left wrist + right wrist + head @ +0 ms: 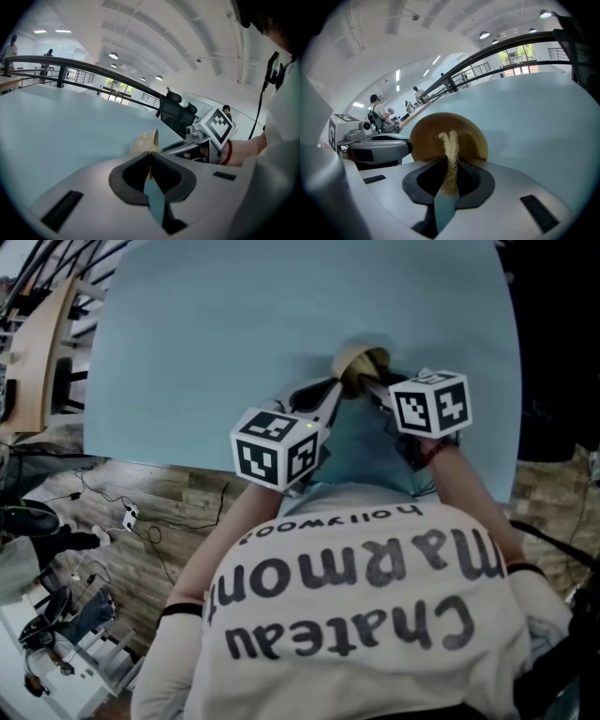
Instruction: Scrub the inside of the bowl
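A tan bowl [359, 363] stands tipped on the light blue table [216, 324], just beyond both grippers. My left gripper [339, 390] is shut on the bowl's rim; in the left gripper view the bowl [144, 140] shows edge-on, running into the closed jaws of the left gripper [151, 158]. My right gripper [451, 161] is shut on a pale fibre scrubber [450, 149], whose tuft sticks up in front of the bowl's brown inside [429, 136]. In the head view the right gripper [377, 388] reaches the bowl from the right. Whether the scrubber touches the bowl I cannot tell.
The table's near edge runs just in front of the person's white shirt [356, 606]. Cables and equipment lie on the wooden floor [141, 512] to the left. Black chairs [177, 111] stand beyond the table's far side, with a railing and distant people behind.
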Tool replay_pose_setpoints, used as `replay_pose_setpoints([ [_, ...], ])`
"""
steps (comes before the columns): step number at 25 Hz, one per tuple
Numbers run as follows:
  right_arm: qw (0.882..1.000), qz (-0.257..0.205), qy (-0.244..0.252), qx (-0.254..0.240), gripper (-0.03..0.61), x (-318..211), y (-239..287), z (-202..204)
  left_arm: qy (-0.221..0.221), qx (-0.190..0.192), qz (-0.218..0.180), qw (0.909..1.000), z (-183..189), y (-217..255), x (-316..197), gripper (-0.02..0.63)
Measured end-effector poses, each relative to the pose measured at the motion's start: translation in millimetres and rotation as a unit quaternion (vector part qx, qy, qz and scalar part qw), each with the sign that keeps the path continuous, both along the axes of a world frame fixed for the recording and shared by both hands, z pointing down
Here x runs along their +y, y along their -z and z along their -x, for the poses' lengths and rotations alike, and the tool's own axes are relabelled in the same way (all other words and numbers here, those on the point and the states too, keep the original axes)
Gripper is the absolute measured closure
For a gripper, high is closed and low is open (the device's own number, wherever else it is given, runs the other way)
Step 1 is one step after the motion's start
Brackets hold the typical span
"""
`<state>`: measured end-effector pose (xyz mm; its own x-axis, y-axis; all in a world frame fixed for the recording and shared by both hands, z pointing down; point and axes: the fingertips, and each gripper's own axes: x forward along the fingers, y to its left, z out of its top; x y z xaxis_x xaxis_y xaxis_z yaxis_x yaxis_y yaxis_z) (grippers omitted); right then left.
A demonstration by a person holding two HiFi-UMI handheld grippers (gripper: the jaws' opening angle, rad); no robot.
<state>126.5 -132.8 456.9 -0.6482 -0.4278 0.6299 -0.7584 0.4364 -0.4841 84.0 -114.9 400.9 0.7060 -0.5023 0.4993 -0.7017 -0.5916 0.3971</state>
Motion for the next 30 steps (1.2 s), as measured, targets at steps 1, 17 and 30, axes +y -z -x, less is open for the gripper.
replay_pose_setpoints([
  [1, 1.0, -0.001, -0.003, 0.007, 0.515, 0.2, -1.7, -3.8, 0.0, 0.0, 0.0, 1.0, 0.0, -0.2, 1.8, 0.603],
  [17, 0.998, -0.019, -0.037, 0.043, 0.515, -15.6, 1.6, -18.2, 0.011, 0.015, 0.011, 0.9998, 17.6, 3.2, -3.5, 0.603],
  [30, 1.0, 0.02, 0.005, 0.004, 0.515, -3.5, -5.8, 1.0, -0.003, 0.009, 0.01, 0.9999, 8.4, 1.0, -9.0, 0.601],
])
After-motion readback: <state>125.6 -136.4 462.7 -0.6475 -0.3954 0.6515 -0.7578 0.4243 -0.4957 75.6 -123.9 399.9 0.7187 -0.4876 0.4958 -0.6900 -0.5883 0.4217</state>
